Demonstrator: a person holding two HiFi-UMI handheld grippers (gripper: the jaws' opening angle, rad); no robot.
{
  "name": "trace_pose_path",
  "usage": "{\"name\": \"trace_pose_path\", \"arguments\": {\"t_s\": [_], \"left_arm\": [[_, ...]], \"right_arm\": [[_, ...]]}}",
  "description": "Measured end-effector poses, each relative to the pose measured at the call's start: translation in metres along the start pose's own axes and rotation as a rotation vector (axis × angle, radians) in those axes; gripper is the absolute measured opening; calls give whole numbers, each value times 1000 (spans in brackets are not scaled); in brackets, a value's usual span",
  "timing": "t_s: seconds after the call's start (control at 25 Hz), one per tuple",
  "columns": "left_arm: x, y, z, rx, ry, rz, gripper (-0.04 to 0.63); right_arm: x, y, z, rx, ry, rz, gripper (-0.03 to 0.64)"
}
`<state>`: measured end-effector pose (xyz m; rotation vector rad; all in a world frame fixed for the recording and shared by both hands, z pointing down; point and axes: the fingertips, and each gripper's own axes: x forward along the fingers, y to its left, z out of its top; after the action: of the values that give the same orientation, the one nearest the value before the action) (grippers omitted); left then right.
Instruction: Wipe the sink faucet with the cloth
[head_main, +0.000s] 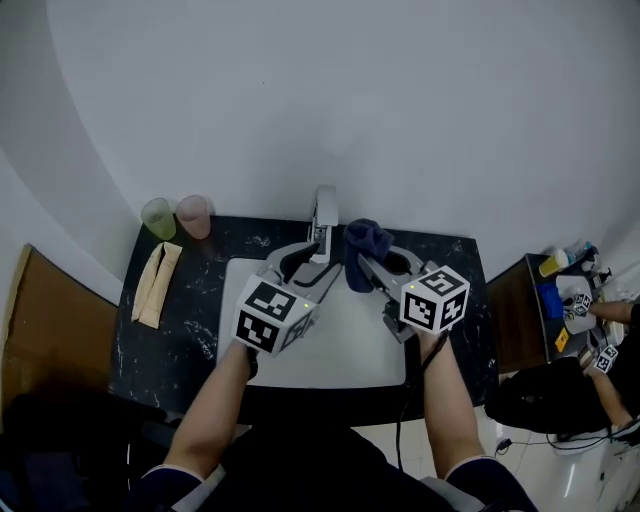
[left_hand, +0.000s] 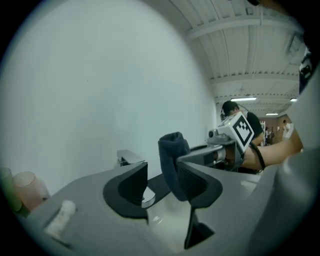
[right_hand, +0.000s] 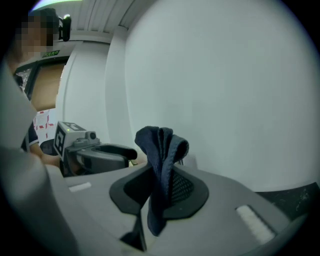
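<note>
Two cups left, cloth pinched right

On the counter (head_main: 195, 335) at left, a green cup (head_main: 158, 217) and a pink cup (head_main: 194, 215) stand upright; you can't see their contents. Over the sink (head_main: 340, 350), your left gripper (head_main: 300, 264) has its jaws spread wide before the faucet (head_main: 325, 212). Just right of it, your right gripper (head_main: 362, 264) pinches the dark cloth (head_main: 366, 242), long axis upright, bunched end up, tail hanging.

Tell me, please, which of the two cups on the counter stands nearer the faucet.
The pink cup. In the head view it stands just right of the green cup, on the side toward the faucet.
</note>
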<state>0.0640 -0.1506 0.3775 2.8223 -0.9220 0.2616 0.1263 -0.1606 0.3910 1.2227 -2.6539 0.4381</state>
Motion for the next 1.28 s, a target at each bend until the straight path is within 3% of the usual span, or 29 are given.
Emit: {"name": "trace_pose_path", "arguments": {"t_s": [0.16,0.4,0.44,0.52,0.68,0.8,1.12,1.28], "left_arm": [[-9,-14,18,-49,-80,-124,233],[-31,-28,18,-92,-94,-333,235],[-35,-27,17,-82,-92,-347,225],[-41,-22,15,-54,-82,-352,137],[-43,-2,12,-35,-68,-297,95],[-39,24,19,-45,-78,-212,94],[-33,93,50,-8,-119,25,92],[-23,111,51,-6,-106,69,94]], "right_arm": [[-4,36,-5,-34,-1,49,58],[5,95,-8,-122,32,136,58],[9,99,-9,-129,40,131,58],[17,102,-10,-130,50,110,61],[31,96,-14,-128,60,37,108],[38,80,-17,-138,65,-39,138],[42,37,24,-233,11,-207,121],[55,12,47,-243,-2,-264,86]]}}
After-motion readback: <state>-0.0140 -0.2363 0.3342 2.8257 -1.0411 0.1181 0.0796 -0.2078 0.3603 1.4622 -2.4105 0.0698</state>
